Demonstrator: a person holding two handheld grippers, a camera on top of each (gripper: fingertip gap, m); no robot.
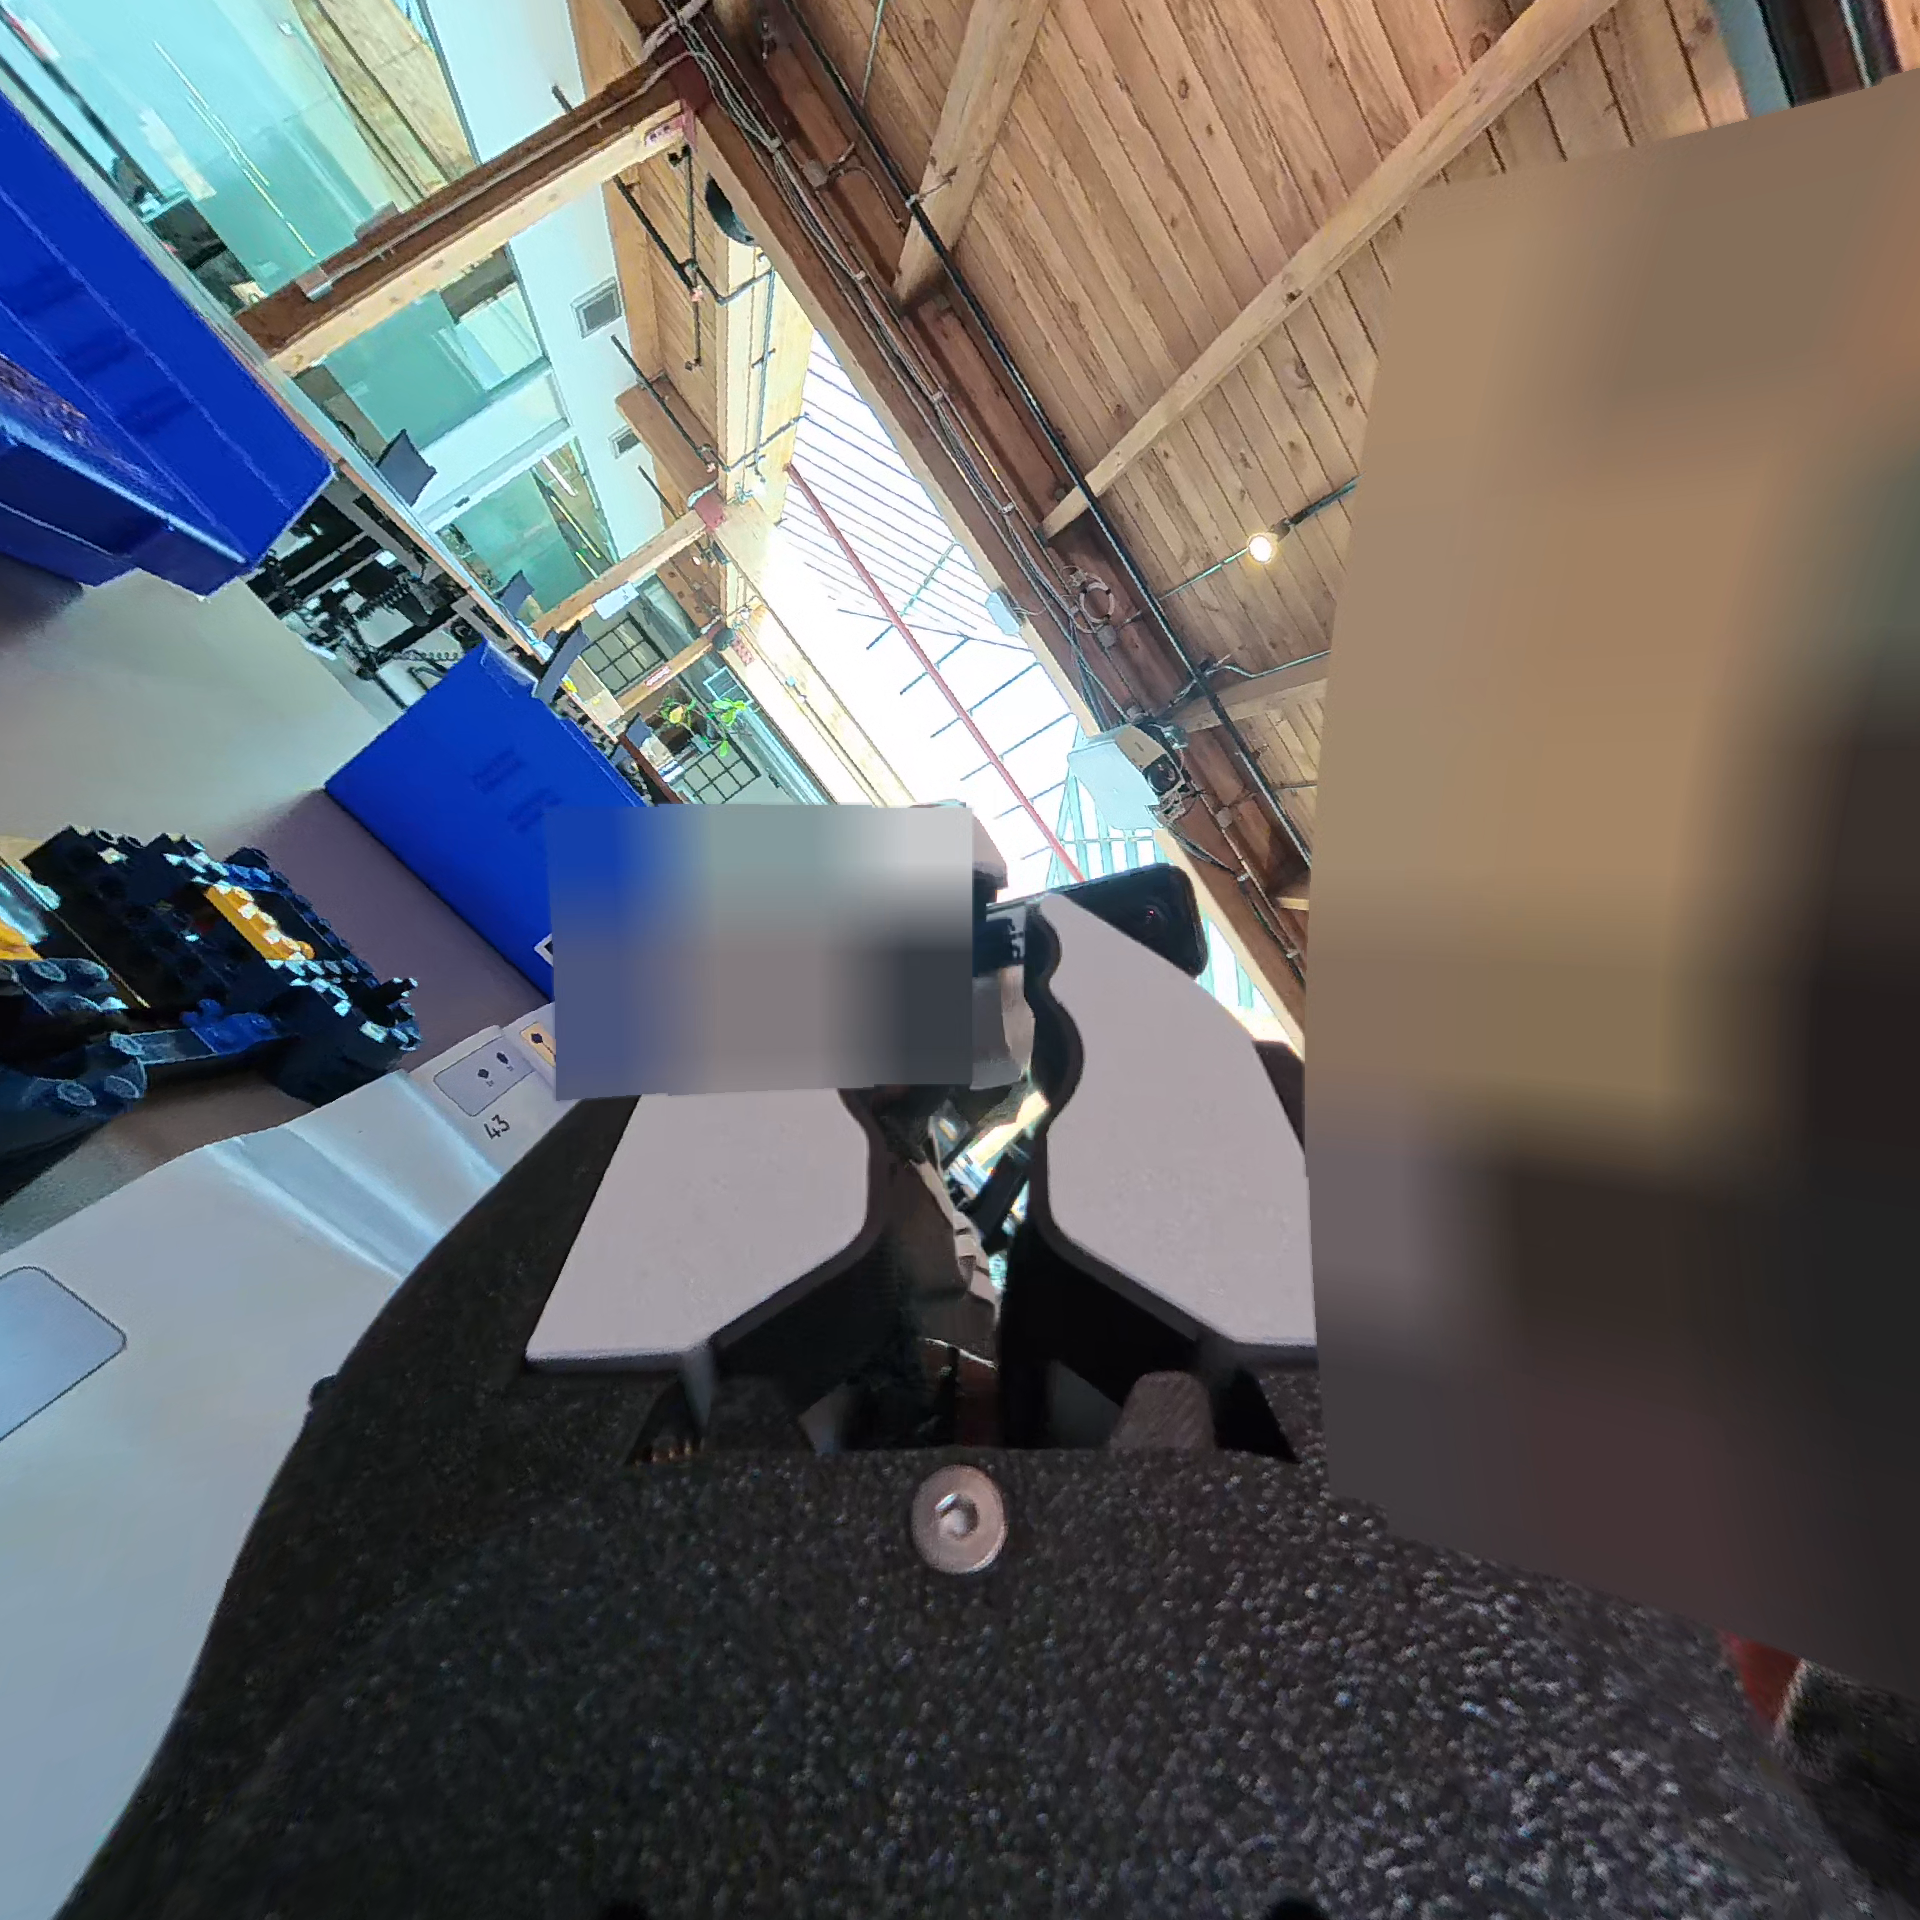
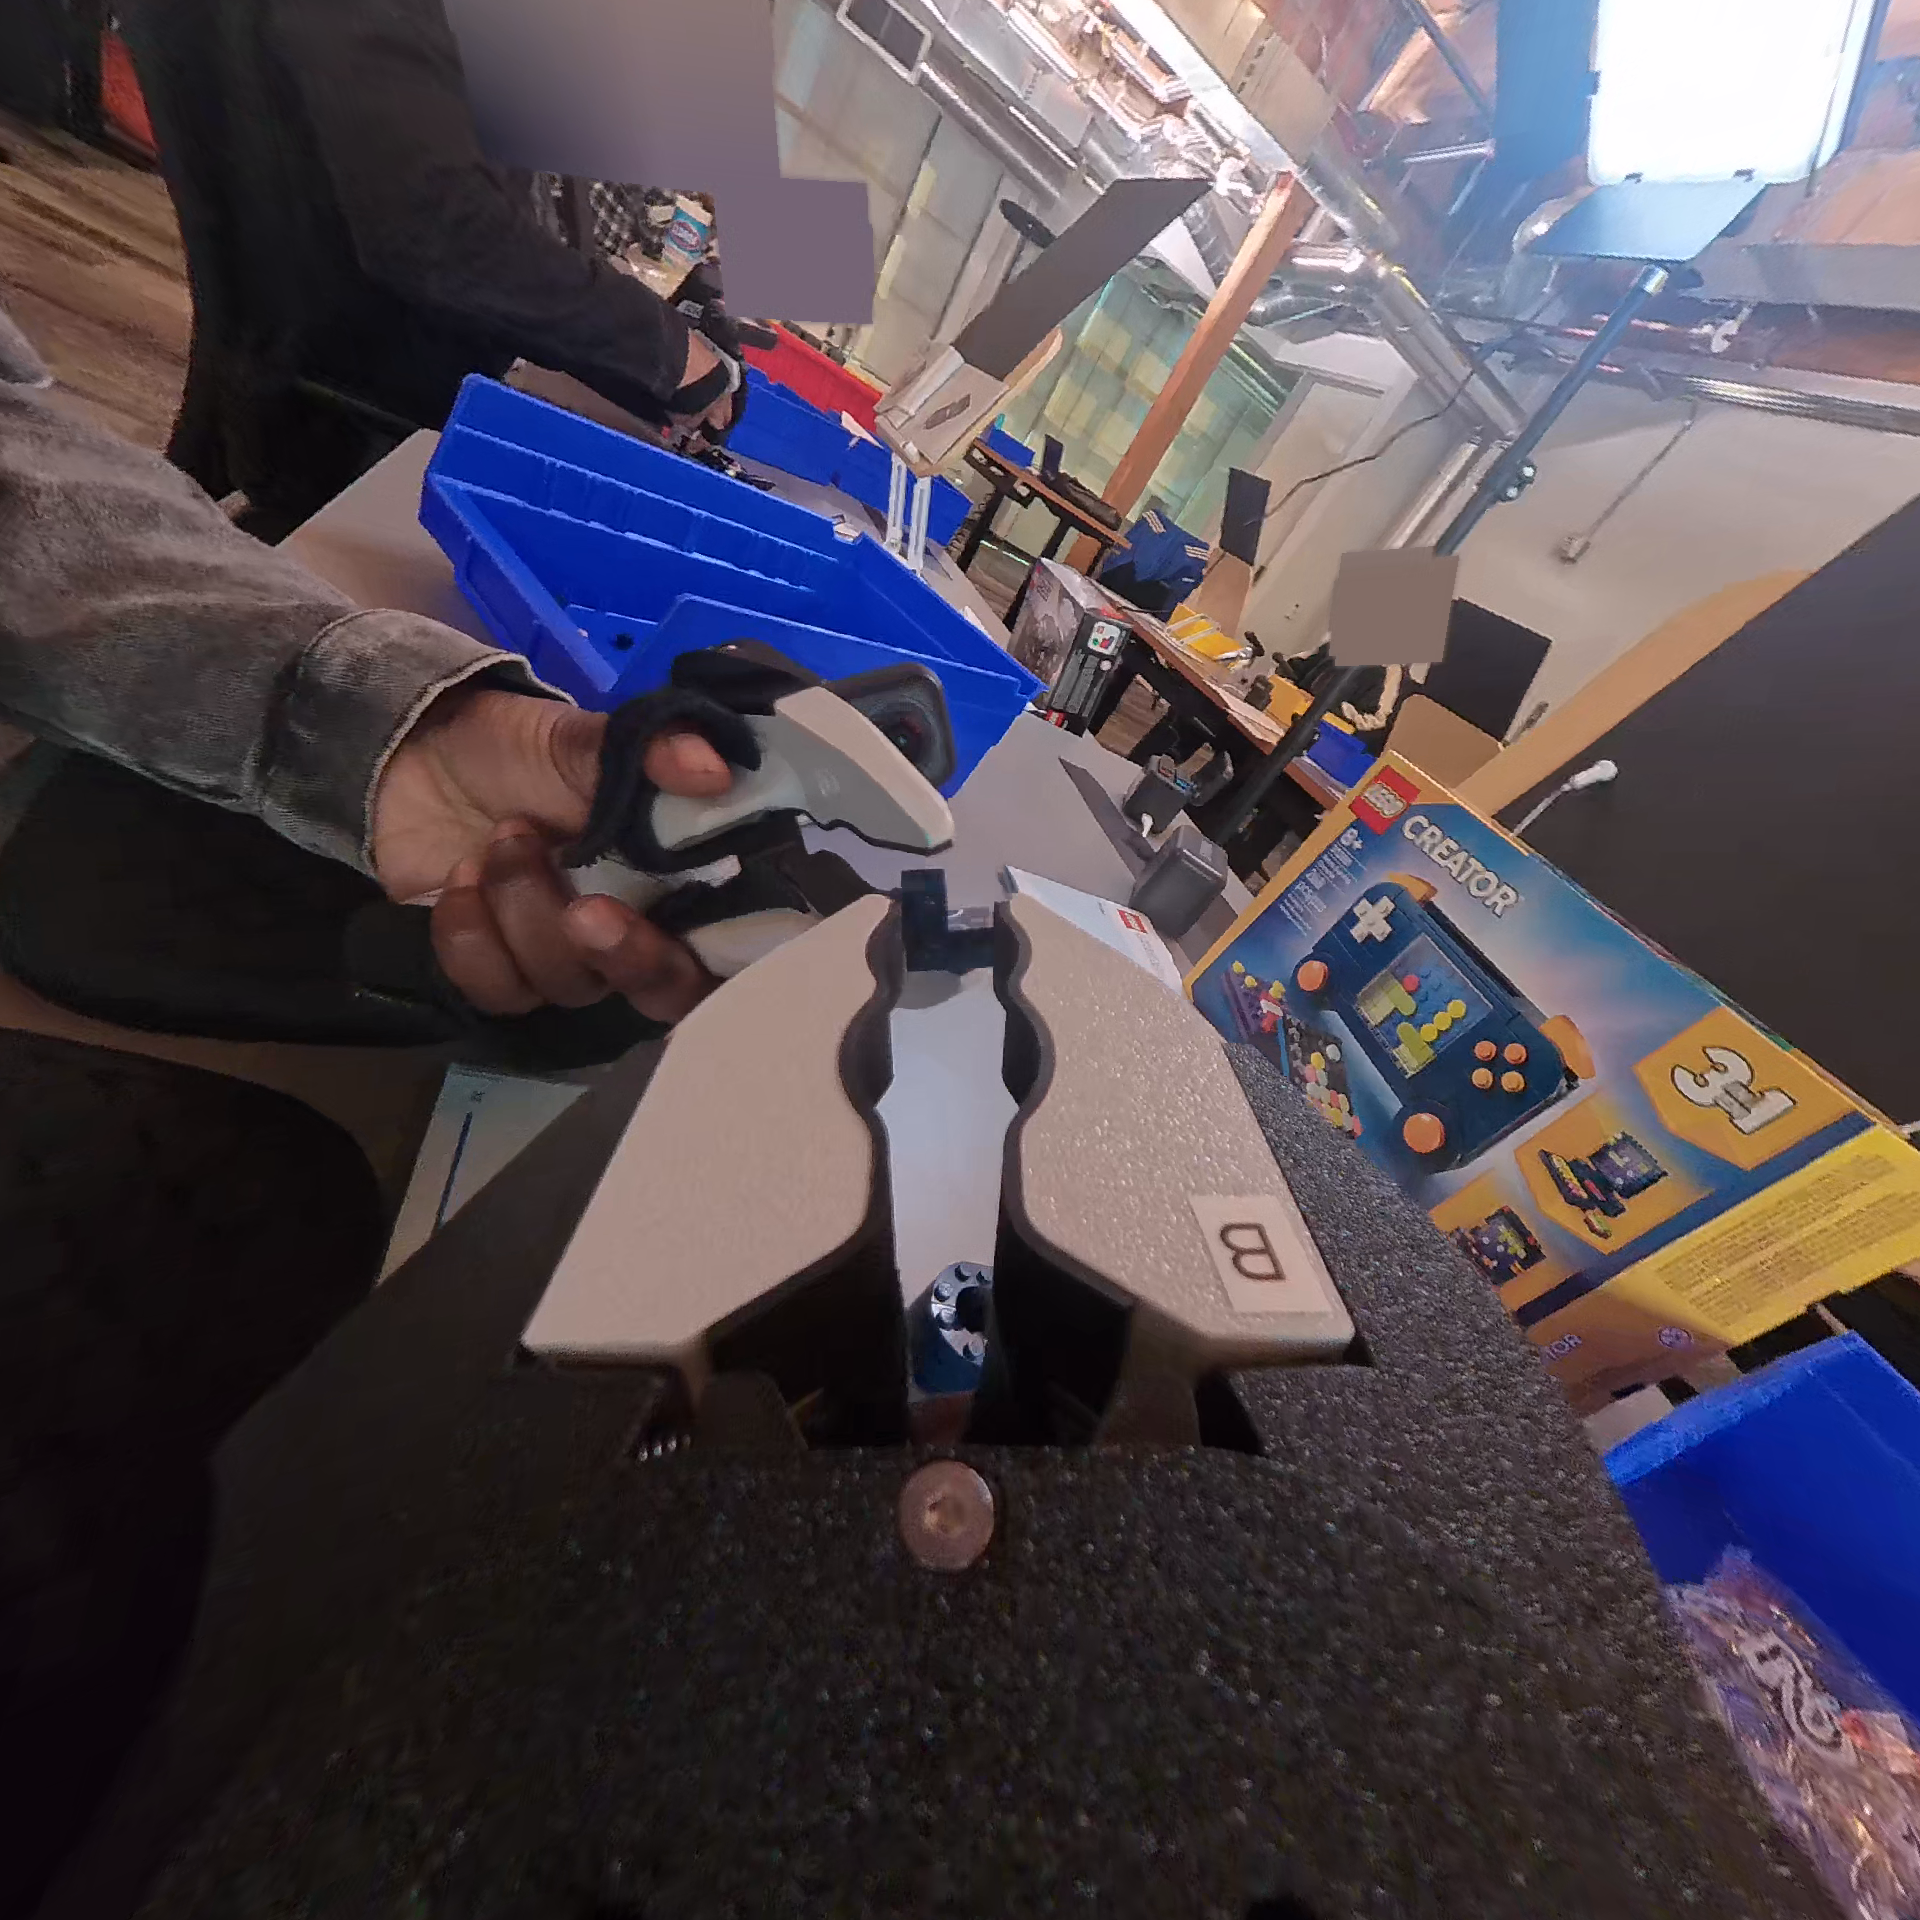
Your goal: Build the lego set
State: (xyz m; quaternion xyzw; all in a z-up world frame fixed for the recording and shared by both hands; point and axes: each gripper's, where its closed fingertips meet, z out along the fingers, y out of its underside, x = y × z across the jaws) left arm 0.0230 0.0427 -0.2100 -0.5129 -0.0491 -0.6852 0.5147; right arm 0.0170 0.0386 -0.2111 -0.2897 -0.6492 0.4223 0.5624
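Observation:
In the right wrist view my right gripper (image 2: 943,935) is shut on a small dark blue L-shaped brick piece (image 2: 935,930) and holds it above the grey table (image 2: 1029,800). My left gripper (image 2: 883,868), held by a hand (image 2: 499,821), comes in from the left with its jaws apart around the brick's upright stub. Its upper finger (image 2: 862,769) stands clear of the brick. In the left wrist view my left gripper (image 1: 982,930) points up toward the ceiling. Its left fingertip is under a blurred patch. The dark brick (image 1: 1000,925) and the right gripper's camera (image 1: 1143,914) show beside its right finger (image 1: 1132,1039).
A dark blue and yellow brick model (image 1: 208,966) stands left on the table, by an open booklet (image 1: 208,1299). There are blue bins (image 2: 665,561) behind, a toy set box (image 2: 1558,1049) at right, a grey block (image 2: 1179,878), a bin with bagged bricks (image 2: 1787,1714) and another person (image 2: 416,229) at the back. Less than 4 cm separates the two grippers' tips.

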